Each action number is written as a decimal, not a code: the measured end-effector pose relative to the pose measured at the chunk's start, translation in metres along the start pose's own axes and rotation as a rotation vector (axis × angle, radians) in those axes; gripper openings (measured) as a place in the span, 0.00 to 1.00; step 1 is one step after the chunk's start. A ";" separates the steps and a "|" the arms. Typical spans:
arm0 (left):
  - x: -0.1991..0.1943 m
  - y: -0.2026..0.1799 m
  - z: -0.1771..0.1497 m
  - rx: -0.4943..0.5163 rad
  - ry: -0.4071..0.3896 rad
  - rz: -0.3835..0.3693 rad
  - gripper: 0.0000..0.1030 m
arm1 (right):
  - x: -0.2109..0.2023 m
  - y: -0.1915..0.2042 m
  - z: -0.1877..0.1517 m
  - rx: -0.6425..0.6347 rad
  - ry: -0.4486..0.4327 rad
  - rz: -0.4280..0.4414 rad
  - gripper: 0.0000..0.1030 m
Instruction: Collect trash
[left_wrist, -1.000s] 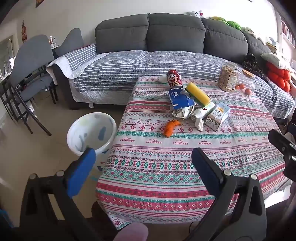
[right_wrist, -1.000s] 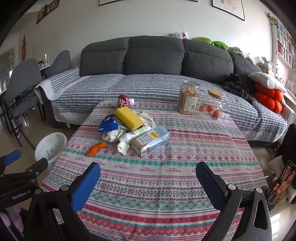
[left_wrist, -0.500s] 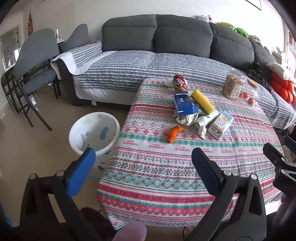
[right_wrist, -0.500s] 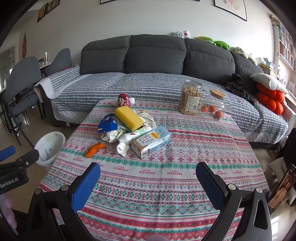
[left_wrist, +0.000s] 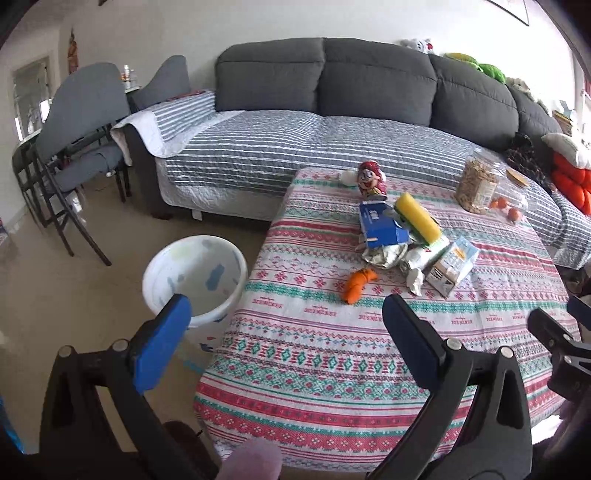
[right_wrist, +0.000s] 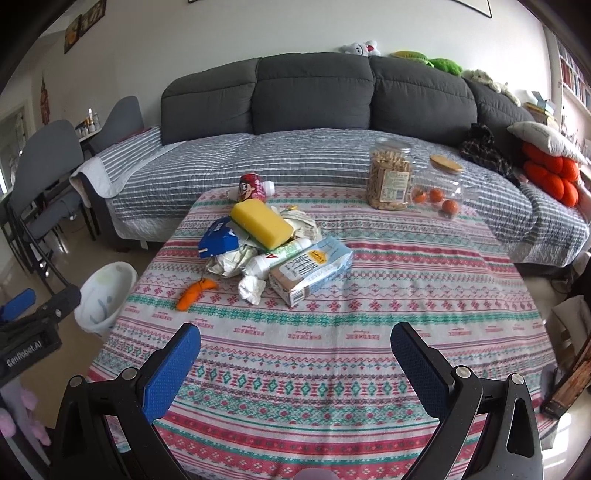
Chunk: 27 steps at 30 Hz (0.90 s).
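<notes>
A heap of trash lies mid-table: a milk carton (right_wrist: 310, 271), a yellow sponge (right_wrist: 261, 223), a blue box (right_wrist: 218, 243), crumpled foil (right_wrist: 231, 263), a white tube (right_wrist: 279, 256), a tissue wad (right_wrist: 252, 288), an orange scrap (right_wrist: 194, 293) and a red can (right_wrist: 252, 187). A white bin (left_wrist: 195, 275) stands on the floor left of the table. My left gripper (left_wrist: 286, 321) is open over the table's near-left corner. My right gripper (right_wrist: 295, 345) is open above the near edge, well short of the heap. Both hold nothing.
The patterned tablecloth (right_wrist: 369, 332) covers the table. A jar of snacks (right_wrist: 389, 179) and a clear jar with oranges (right_wrist: 439, 192) stand at the far right. A grey sofa (right_wrist: 314, 96) lies behind, and grey chairs (left_wrist: 74, 147) stand at the left.
Both grippers have risen and shifted slightly, so the table sits lower in each view. Their jaws stay wide apart. Nothing on the table has moved.
</notes>
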<state>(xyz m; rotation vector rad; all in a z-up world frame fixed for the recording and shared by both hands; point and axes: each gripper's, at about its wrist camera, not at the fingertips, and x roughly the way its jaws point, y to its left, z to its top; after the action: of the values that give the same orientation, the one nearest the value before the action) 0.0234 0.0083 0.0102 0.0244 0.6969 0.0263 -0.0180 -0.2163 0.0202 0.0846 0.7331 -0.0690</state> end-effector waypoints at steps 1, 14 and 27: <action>0.001 -0.001 -0.001 0.010 -0.001 0.009 1.00 | 0.001 0.002 0.000 -0.005 0.000 0.002 1.00; 0.008 0.001 -0.009 -0.005 0.049 0.042 1.00 | 0.002 0.002 -0.003 -0.040 0.009 0.046 1.00; -0.004 0.002 -0.005 0.008 0.036 -0.023 1.00 | -0.013 0.010 0.013 -0.031 0.002 0.031 1.00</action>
<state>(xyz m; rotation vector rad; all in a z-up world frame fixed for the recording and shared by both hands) 0.0170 0.0102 0.0089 0.0235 0.7334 0.0021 -0.0185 -0.2071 0.0388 0.0664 0.7342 -0.0278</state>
